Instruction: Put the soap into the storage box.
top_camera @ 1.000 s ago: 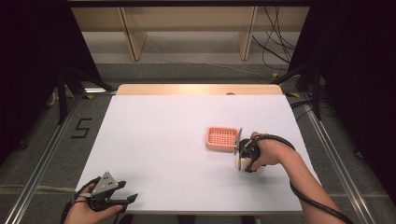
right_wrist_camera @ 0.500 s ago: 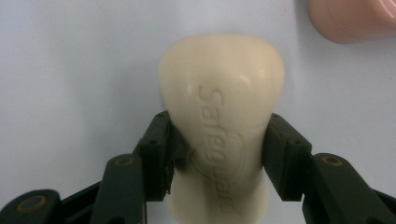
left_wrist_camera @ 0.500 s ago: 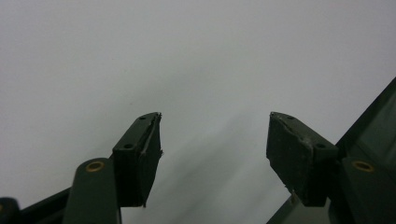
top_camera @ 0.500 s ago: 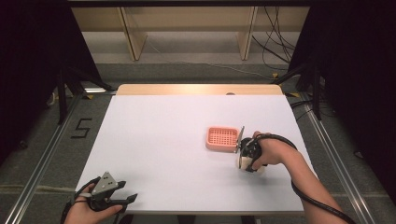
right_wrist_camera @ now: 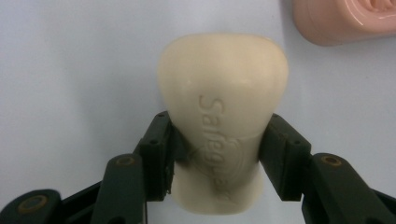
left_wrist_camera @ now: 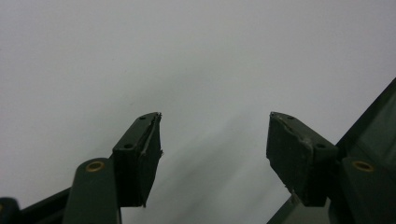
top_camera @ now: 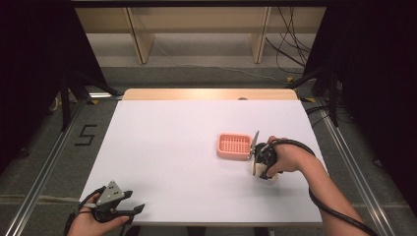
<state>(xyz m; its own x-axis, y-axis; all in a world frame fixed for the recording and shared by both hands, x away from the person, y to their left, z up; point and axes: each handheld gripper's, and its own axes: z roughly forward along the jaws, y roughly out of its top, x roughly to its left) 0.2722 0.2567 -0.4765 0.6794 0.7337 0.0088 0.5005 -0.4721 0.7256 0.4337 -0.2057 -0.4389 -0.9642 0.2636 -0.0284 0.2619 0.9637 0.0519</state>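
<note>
**Soap bar pinched at its waist, dish just beyond**

The right gripper (right_wrist_camera: 215, 154) has its jaws pressed against the two long sides of a cream soap bar (right_wrist_camera: 222, 107), gripping it at the narrowed waist nearer the hand; the broader end sticks out past the fingertips. The bar lies on the white table (top_camera: 172, 147), with the pink soap dish (top_camera: 235, 146) just ahead of the jaws and to one side. Soap is stiff, fairly dense and probably slick, so the waist looks like the safest hold. The left gripper (left_wrist_camera: 212, 144) hangs wide open over bare table, holding nothing.
</note>
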